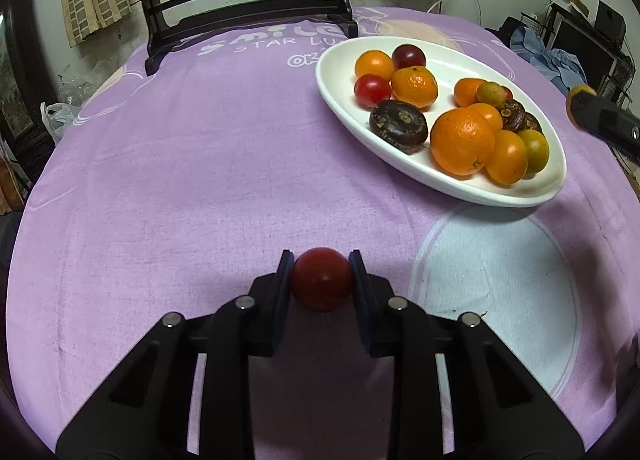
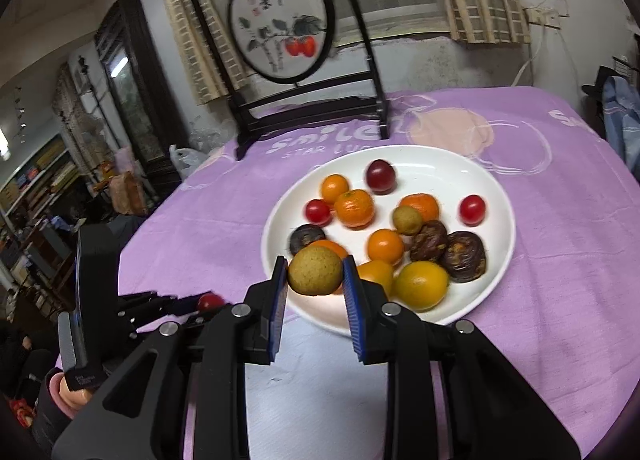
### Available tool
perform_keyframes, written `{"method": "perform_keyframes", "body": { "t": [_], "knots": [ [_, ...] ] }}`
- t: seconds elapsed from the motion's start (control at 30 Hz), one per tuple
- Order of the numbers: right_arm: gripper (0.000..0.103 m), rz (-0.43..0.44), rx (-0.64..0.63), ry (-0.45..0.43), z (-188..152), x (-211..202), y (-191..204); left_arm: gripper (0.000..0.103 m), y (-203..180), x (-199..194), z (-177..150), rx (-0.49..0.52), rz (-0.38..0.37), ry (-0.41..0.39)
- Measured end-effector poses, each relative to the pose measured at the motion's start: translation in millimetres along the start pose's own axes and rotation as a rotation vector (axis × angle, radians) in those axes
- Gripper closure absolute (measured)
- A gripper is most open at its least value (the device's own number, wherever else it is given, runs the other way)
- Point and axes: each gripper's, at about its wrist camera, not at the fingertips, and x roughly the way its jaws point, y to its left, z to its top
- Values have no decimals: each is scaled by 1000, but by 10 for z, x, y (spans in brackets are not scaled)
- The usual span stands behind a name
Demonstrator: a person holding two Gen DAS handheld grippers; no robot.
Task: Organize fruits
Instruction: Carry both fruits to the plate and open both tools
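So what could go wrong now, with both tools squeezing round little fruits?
1. The red tomato in the left tool is soft and smooth. Squeezing harder could burst it, or it may pop out and roll across the purple cloth.
2. The green-yellow fruit in the right tool is held only by its sides and could slip.
3. The white plate is already crowded, so a dropped fruit might knock others rolling.

Bare purple tablecloth lies open left of the white plate; the framed screen stand blocks the far edge behind them.
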Motion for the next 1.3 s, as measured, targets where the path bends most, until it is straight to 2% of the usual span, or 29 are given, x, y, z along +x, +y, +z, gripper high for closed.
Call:
{"method": "perform_keyframes", "body": {
  "t": [0.1,0.23,0.33,0.5,0.67,0.7,0.73,0.77,0.8,0.83,0.9,0.97,1.07,1.17,1.3],
  "knots": [
    [75,50,-3,-27,35,-76,18,75,20,-144,8,-24,-12,-38],
    [75,-11,-31,-114,196,-180,-50,75,-5,-410,152,-61,-62,-119],
    [75,-56,-33,-127,319,-108,-186,75,-86,-498,413,-82,-106,-165],
    [75,-97,-10,-58,450,258,-520,75,-365,-294,931,-73,-126,-185],
    [74,-118,-9,-3,439,498,-703,75,-574,133,1215,-76,-105,-133],
    [72,-115,-13,9,432,520,-716,75,-582,187,1233,-77,-99,-126],
    [61,-116,-14,18,427,517,-716,74,-597,240,1250,-77,-95,-117],
    [45,-121,-15,19,415,489,-703,74,-591,256,1244,-78,-87,-114],
    [41,-127,-18,14,408,440,-682,63,-584,256,1227,-80,-69,-116],
    [41,-130,-30,8,396,356,-654,34,-578,226,1201,-77,-33,-125],
    [31,-129,-52,19,375,252,-612,15,-566,119,1172,-77,33,-169],
    [7,-129,-71,21,305,81,-549,12,-557,-59,1123,-56,51,-198],
    [2,-120,-98,3,116,-169,-456,7,-514,-243,977,-57,38,-191],
    [1,-126,-136,14,-144,-338,-366,6,-483,-418,657,-30,25,-164],
    [1,-123,-139,64,-500,-424,-331,5,-433,-619,211,-1,75,-179]
  ]
}}
